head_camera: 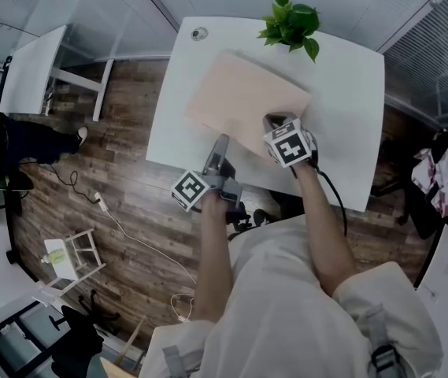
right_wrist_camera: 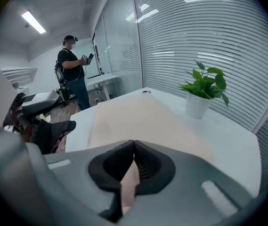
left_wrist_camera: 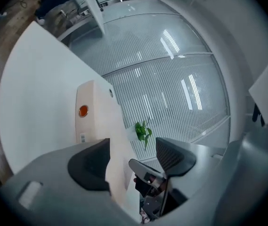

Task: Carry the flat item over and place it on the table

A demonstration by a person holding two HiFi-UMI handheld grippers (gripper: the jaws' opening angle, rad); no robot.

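A flat pale-peach board (head_camera: 247, 101) is held tilted over the white table (head_camera: 349, 93). At the board's near right edge, my right gripper (head_camera: 273, 124) is shut on it; the right gripper view has the board (right_wrist_camera: 134, 121) stretching away from the closed jaws (right_wrist_camera: 134, 161). My left gripper (head_camera: 217, 157) is at the board's near left edge. Seen edge-on in the left gripper view, the board (left_wrist_camera: 93, 112), with an orange round sticker (left_wrist_camera: 83, 110), runs between the wide-apart jaws (left_wrist_camera: 131, 161), close against the left pad (left_wrist_camera: 89, 166). The right pad (left_wrist_camera: 174, 157) stands clear of it.
A potted green plant (head_camera: 290, 24) stands at the table's far edge, just beyond the board. A round cable port (head_camera: 199, 33) sits at the far left corner. A person (right_wrist_camera: 72, 65) stands by another white desk (head_camera: 35, 69). A cable (head_camera: 129, 227) and a small stool (head_camera: 74, 258) lie on the wood floor.
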